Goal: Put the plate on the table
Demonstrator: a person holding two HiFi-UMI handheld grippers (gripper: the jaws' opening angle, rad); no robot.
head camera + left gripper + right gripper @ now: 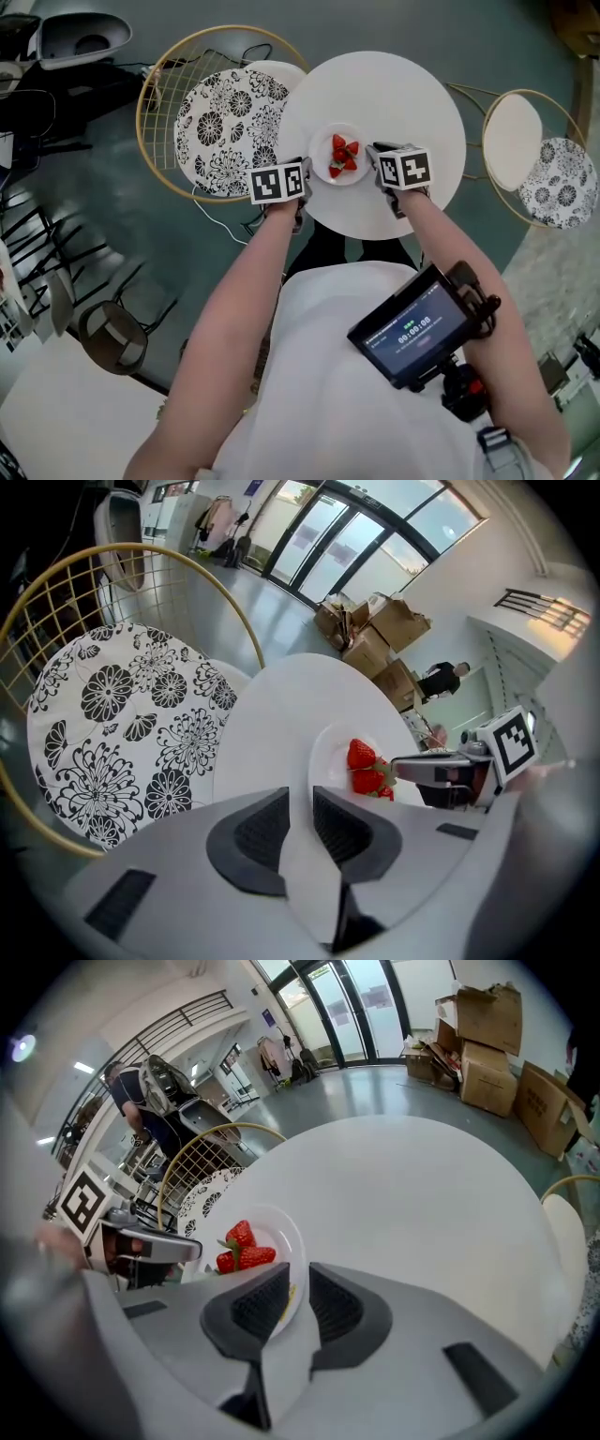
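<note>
Plate [322, 141] with strawberries [344, 157] over middle of round surface [403, 94]; resting or hovering, unclear. Left hand-held gripper [300, 829] and right hand-held gripper [298, 1305] each clamped on opposite rim. Risk: uneven release tips plate, strawberries roll off.

Floral-cushioned wire chair [220, 117], cardboard boxes [373, 637], second chair [514, 141], chest-mounted screen [417, 328]

plate [323, 141]: white, glossy, ceramic-looking | table [394, 94] top: white, matt, smooth | strawberries [344, 157]: shiny, pitted skin | chair frame [164, 84]: gold-tone metal wire | cushion [220, 131]: printed cloth | left gripper [300, 803] body: grey matt plastic; pads [264, 829]: dark, ribbed | floor [375, 1087]: polished, reflective | boxes [375, 639]: brown cardboard
</note>
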